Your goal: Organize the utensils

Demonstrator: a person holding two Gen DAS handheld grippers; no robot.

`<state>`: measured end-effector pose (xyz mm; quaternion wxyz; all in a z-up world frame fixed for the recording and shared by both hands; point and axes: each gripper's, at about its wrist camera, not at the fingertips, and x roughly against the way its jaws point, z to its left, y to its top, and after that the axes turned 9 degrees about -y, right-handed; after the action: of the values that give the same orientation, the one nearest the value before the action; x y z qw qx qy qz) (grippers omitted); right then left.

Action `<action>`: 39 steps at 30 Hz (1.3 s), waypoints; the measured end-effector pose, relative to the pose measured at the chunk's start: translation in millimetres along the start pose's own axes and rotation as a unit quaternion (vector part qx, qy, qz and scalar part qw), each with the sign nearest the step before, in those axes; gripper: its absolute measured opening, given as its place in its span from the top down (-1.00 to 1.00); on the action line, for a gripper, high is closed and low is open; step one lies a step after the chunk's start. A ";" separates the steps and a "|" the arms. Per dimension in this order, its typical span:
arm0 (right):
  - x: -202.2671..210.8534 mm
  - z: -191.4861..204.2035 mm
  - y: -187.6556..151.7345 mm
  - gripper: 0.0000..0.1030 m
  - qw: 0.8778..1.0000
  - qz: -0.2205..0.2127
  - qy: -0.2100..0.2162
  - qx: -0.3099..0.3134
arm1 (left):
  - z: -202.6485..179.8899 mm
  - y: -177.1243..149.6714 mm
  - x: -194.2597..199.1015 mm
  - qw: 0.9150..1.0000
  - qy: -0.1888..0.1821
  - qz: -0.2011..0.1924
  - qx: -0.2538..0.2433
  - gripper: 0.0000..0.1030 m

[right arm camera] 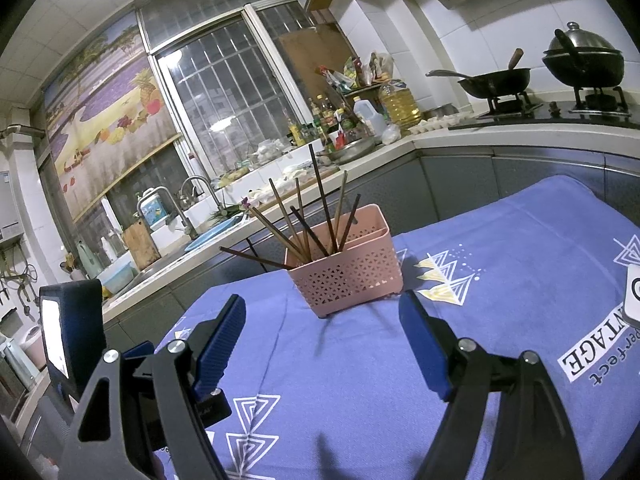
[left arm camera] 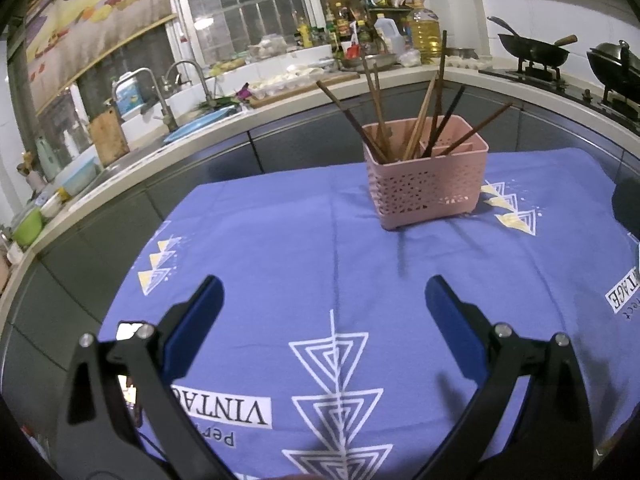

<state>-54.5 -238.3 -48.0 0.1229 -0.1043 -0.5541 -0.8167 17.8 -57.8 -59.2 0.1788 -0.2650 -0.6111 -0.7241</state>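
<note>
A pink perforated utensil basket [left arm camera: 426, 184] [right arm camera: 346, 272] stands on the blue printed tablecloth [left arm camera: 280, 248] [right arm camera: 520, 264]. Several brown and dark chopsticks [left arm camera: 418, 132] [right arm camera: 320, 216] lean upright inside it, fanned out in different directions. My left gripper [left arm camera: 324, 294] hovers over the cloth in front of the basket, its blue pads wide apart with nothing between them. My right gripper [right arm camera: 322, 312] also stands open and empty, just short of the basket's front. The other gripper's body with a lit screen [right arm camera: 68, 336] shows at the left of the right wrist view.
A kitchen counter [left arm camera: 280, 110] runs behind the table, with a sink and taps [left arm camera: 160, 100], bottles and an oil jug [left arm camera: 424, 34]. Two woks [right arm camera: 496, 80] sit on the stove at the right. A white object [right arm camera: 632, 296] lies at the cloth's right edge.
</note>
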 end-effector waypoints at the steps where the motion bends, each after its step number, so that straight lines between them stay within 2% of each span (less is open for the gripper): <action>1: 0.3 0.2 -0.4 -0.52 1.000 0.000 0.000 0.000 | -0.6 -0.4 0.4 1.000 -0.002 0.000 -0.001 -0.88; 17: 0.1 0.5 -0.2 -0.52 1.000 0.001 0.000 -0.001 | -6.9 0.3 2.7 0.999 -0.032 0.008 -0.006 -0.88; 28: -0.3 -0.5 1.8 -0.52 1.000 0.001 0.000 0.000 | -9.3 -0.1 5.1 0.999 -0.031 -0.002 -0.015 -0.88; 39: -0.4 -1.1 -0.8 -0.52 1.000 -0.001 -0.001 -0.002 | -14.3 -0.6 5.6 0.999 -0.044 0.006 -0.020 -0.88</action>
<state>-54.4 -239.0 -49.2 0.1216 -0.1047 -0.5527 -0.8178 10.6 -71.3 -57.9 0.1507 -0.3040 -0.6021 -0.7227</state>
